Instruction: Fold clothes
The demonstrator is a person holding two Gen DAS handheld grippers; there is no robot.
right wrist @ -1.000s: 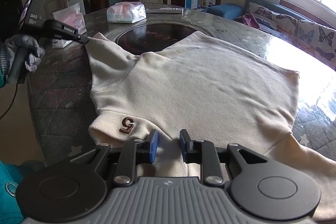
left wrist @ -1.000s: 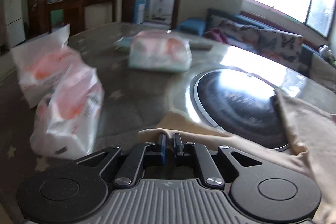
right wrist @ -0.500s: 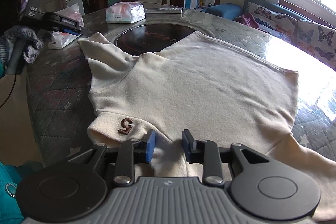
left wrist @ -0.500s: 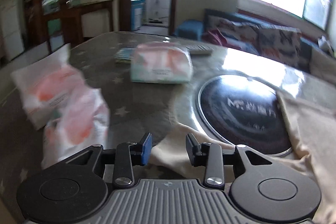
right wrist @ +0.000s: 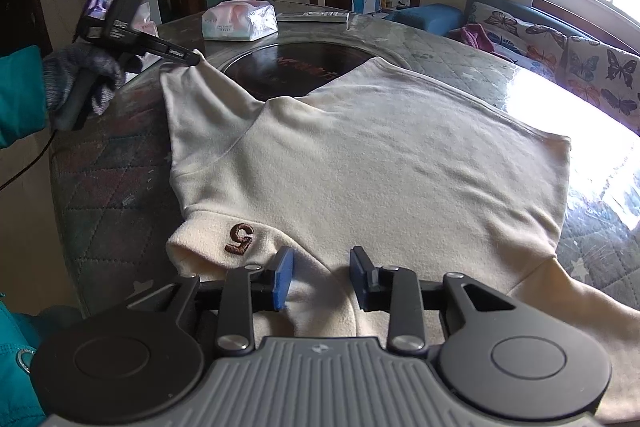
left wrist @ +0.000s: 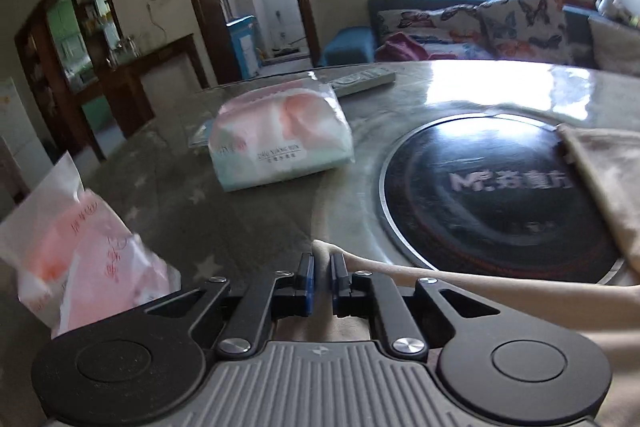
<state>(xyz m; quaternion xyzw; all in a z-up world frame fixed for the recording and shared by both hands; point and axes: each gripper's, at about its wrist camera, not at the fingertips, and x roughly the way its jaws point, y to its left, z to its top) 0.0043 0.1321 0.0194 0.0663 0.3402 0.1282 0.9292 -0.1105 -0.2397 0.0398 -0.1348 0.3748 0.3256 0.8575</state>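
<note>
While the cream sweater lies spread on the round table, both tongs work at its edges.

Sweater: flat, front down or up I cannot tell; its body covers the near half of the table and part of the black induction hob set into the middle.
Collar: a folded band with a brown embroidered "5", just left of the right tongs.
Left sleeve tip: lifted slightly off the table at the far left corner of the garment, pinched by the left tongs.
Left tongs: narrow, clamped on the sleeve cuff, which pokes out between the blue pads in the left wrist view.
Left hand: in a grey knit glove with a teal sleeve behind it, gripping the handle.
Right tongs: partly apart and opening, hovering over the cloth just below the collar; fabric lies under the gap, but the pads do not press on it.
Right sleeve: runs off toward the lower right edge of the right wrist view.
Tissue packs: one white and pink pack beyond the hob, another pink pack near the left tongs.
Remote control: at the far table edge.
Sofa: butterfly cushions under the window.
</note>
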